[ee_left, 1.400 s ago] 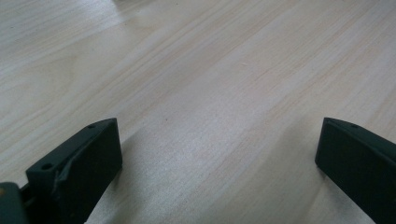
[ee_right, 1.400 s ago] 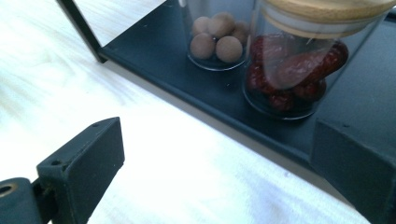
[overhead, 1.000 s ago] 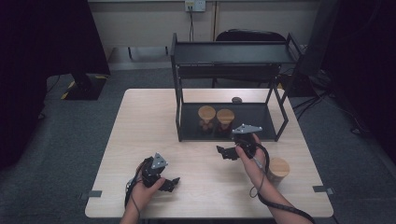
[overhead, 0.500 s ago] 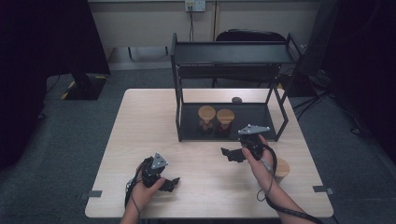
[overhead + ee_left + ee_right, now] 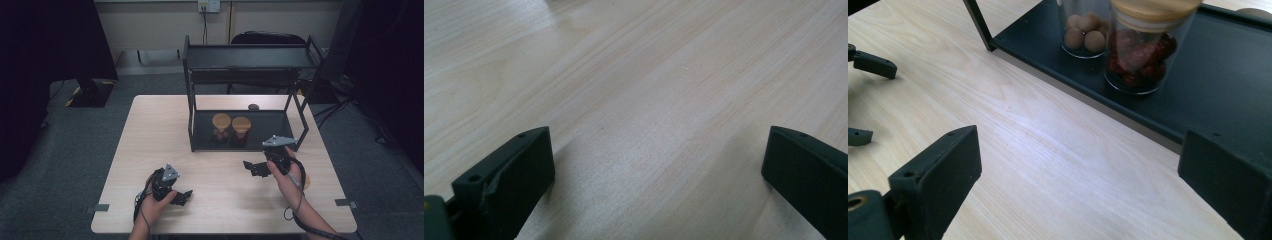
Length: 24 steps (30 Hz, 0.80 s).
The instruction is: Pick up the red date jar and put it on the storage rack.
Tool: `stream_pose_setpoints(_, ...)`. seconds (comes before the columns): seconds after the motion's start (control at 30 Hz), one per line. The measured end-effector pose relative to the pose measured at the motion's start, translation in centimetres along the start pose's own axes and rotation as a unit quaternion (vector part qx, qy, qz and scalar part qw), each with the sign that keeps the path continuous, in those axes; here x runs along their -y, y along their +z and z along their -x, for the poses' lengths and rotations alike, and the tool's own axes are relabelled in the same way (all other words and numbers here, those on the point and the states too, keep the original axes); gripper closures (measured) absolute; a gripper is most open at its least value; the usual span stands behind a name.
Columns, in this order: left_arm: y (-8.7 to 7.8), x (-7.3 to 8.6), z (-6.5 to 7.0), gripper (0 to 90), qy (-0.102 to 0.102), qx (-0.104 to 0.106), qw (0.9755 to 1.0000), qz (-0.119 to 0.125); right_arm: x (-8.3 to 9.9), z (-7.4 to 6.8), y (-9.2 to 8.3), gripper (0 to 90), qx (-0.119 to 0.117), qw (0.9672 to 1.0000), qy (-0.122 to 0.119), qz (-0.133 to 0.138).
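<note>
My left gripper (image 5: 183,196) rests low on the wooden table (image 5: 160,130) near its front edge, open; in the left gripper view (image 5: 656,175) bare tabletop lies between its jaws. My right gripper (image 5: 253,168) hovers open just in front of the black rack (image 5: 247,57), pointing left. Between its jaws (image 5: 1078,190) there is only table. On the rack's lower shelf (image 5: 1228,75) stand two wood-lidded glass jars: one with brown balls (image 5: 1083,30) (image 5: 221,125), one with red pieces (image 5: 1143,50) (image 5: 241,128).
A third wooden lid (image 5: 306,181) peeks out behind my right hand. A small dark round object (image 5: 253,106) lies on the table behind the rack. The left gripper's fingers (image 5: 873,65) appear at the left edge of the right gripper view.
My right gripper has drifted to the right and a little toward the near edge, rising slightly, and the hand now covers most of the third jar. The left gripper has stayed put.
</note>
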<state>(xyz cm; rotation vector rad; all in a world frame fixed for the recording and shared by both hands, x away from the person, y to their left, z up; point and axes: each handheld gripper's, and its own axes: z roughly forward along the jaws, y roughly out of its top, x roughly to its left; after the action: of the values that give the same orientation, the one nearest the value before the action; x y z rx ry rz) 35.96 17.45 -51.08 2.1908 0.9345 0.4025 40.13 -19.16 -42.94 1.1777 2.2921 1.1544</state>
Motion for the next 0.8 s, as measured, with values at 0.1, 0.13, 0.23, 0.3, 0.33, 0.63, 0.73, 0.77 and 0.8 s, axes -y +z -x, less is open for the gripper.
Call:
stream_pose_setpoints(0.1, 0.0, 0.0, 0.0, 0.2, 0.0, 0.0, 1.0, 0.0, 0.4, 0.4, -0.3, 2.9, 0.003, 1.0, 0.0, 0.0)
stream_pose_setpoints(0.13, 0.0, 0.0, 0.0, 0.2, 0.0, 0.0, 1.0, 0.0, 0.7, 0.6, -0.5, 2.9, 0.004, 1.0, -0.001, -0.001)
stream_pose_setpoints(0.23, 0.0, 0.0, 0.0, 0.1, 0.001, 0.0, 1.0, 0.0, 0.9, 0.7, -0.7, 2.9, 0.006, 1.0, -0.003, -0.001)
stream_pose_setpoints(0.3, 0.0, 0.0, 0.0, 0.2, 0.0, 0.0, 1.0, 0.0, 1.1, 0.8, -1.0, 2.9, 0.006, 1.0, -0.004, -0.001)
stream_pose_setpoints(0.33, 0.0, 0.0, 0.0, 0.2, 0.001, 0.0, 1.0, 0.0, 1.1, 0.8, -1.0, 2.9, 0.006, 1.0, -0.004, -0.001)
stream_pose_setpoints(0.63, 0.0, 0.0, 0.0, 0.2, 0.0, 0.0, 1.0, 0.0, 1.4, 1.6, -2.0, 2.8, 0.006, 0.9999, -0.01, 0.001)
stream_pose_setpoints(0.73, 0.0, 0.0, 0.0, 0.2, 0.0, 0.0, 1.0, 0.0, 1.7, 1.9, -2.3, 2.8, 0.005, 0.9999, -0.01, 0.001)
stream_pose_setpoints(0.77, 0.0, 0.0, 0.0, 0.2, 0.001, 0.0, 1.0, 0.0, 1.9, 2.0, -2.4, 2.8, 0.005, 0.9999, -0.01, 0.002)
stream_pose_setpoints(0.8, 0.0, 0.0, 0.0, 0.2, 0.001, 0.0, 1.0, 0.0, 2.0, 2.1, -2.5, 2.8, 0.005, 0.9999, -0.01, 0.001)
